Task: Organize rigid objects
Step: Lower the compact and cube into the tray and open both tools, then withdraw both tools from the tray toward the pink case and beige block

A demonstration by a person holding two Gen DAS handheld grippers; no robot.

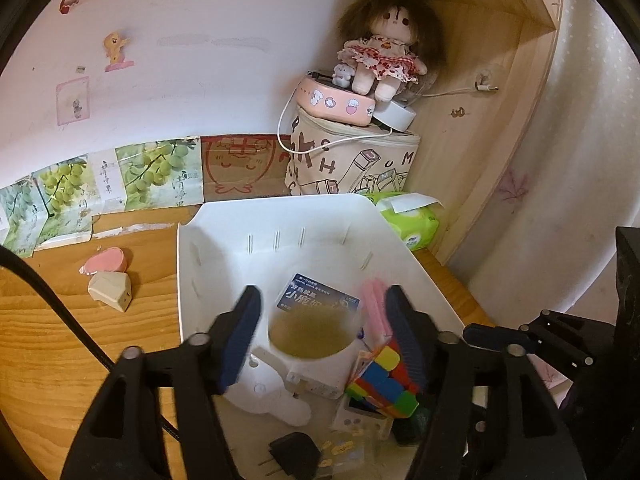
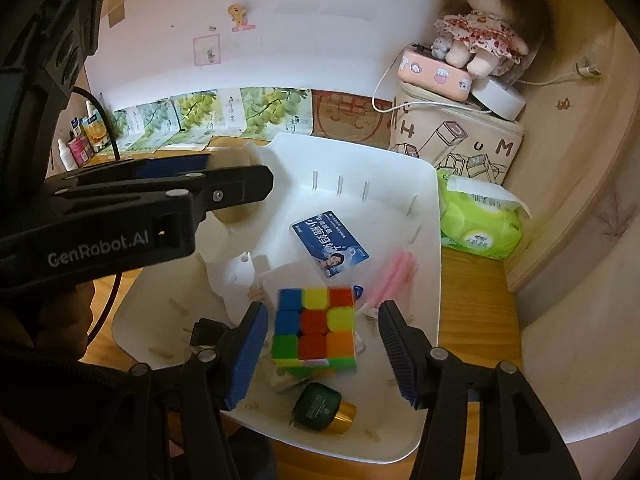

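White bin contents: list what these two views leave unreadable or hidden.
- Cup: left wrist view, blurred; what the brown inside is, unclear.
- Blue card: small print too fine in both views.
- Black plug: right wrist view, partly behind the right gripper finger.
- Green jar: label unreadable.
- Bin: near rim behind both grippers.

The left gripper (image 1: 320,336) pointed steeply downward, its jaws parted, the blue-padded fingers (image 1: 240,340) standing clear on either side of what lay between them, pressing on nothing. From the right wrist view the same gripper reached in from the left, seen side-on and angled down. The right gripper (image 2: 320,356) also tilted steeply down, jaws apart, its pads (image 2: 248,356) touching nothing. A hand (image 2: 80,320) showed dimly in shadow at the lower left, behind the left gripper's body.
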